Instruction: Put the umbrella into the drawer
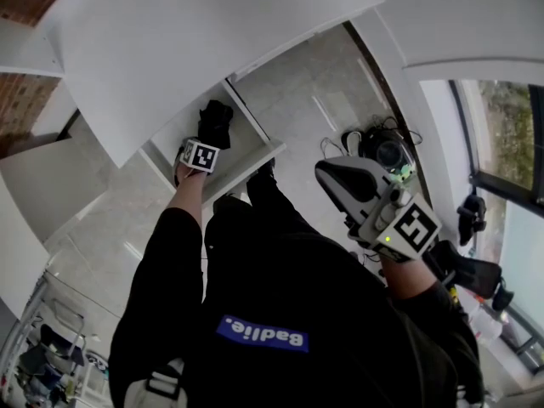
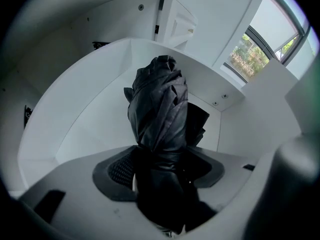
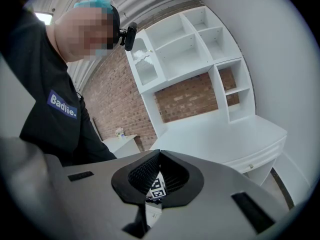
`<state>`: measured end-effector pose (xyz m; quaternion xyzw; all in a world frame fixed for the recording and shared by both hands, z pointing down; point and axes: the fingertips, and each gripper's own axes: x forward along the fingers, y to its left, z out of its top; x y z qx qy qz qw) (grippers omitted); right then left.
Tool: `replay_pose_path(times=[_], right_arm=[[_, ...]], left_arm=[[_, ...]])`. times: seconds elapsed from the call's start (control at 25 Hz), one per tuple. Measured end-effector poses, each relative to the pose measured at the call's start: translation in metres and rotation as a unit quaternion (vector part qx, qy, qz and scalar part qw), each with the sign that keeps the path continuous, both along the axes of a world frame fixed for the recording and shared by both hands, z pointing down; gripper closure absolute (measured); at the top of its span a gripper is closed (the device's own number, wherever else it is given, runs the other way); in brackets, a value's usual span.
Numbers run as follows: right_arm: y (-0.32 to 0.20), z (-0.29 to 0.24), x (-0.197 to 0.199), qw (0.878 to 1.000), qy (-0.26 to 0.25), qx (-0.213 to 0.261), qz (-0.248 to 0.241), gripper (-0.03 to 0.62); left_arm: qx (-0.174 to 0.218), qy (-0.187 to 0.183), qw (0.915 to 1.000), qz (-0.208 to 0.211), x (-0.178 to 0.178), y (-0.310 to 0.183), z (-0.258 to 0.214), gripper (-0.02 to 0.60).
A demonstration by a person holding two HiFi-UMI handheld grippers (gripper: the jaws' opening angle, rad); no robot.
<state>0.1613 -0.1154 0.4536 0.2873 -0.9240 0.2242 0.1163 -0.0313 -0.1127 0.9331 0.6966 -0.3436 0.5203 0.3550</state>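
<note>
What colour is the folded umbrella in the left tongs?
The umbrella is black all over; the left gripper view shows it best.

A broad white desk top (image 1: 212, 41) is spreading across the upper part of the head view, with pale grey floor tiles (image 1: 314, 83) running beside it. A tangle of black cables around a round dark device (image 1: 382, 151) is lying on those tiles near the tall window (image 1: 510, 134), where green foliage is showing through the glass. In the right gripper view, a white open shelf unit (image 3: 195, 49) is standing on the desk against a red brick wall (image 3: 190, 99), and a small white side table (image 3: 122, 145) is sitting by that wall, carrying a little potted plant (image 3: 119, 132).
</note>
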Motion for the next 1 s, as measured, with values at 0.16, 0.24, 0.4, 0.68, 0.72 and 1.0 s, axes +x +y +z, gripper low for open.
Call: replay_pose_path(times=[0.16,0.24,0.4,0.68,0.72,1.0], right_arm=[[0.000,-0.001,0.003,1.000,0.002,0.000,0.008,0.565],[0.000,-0.001,0.007,1.000,0.012,0.005,0.018,0.565],[-0.003,-0.011,0.006,0.999,0.008,0.023,0.031,0.565],[0.002,-0.039,-0.019,0.998,-0.012,0.055,0.023,0.565],[0.001,-0.043,-0.023,0.998,-0.018,0.061,0.019,0.565],[0.008,-0.065,-0.046,0.996,-0.053,0.074,0.019,0.565]], left_arm=[[-0.007,-0.001,1.0000,-0.002,0.000,0.003,0.003,0.296],[0.004,0.004,1.0000,-0.005,0.001,0.000,-0.004,0.282],[0.049,0.028,0.9982,-0.023,0.003,-0.008,-0.026,0.273],[0.142,0.060,0.9857,-0.067,-0.021,-0.015,-0.110,0.289],[0.153,0.061,0.9835,-0.075,-0.026,-0.016,-0.126,0.293],[0.221,0.112,0.9636,-0.100,-0.033,-0.015,-0.220,0.319]])
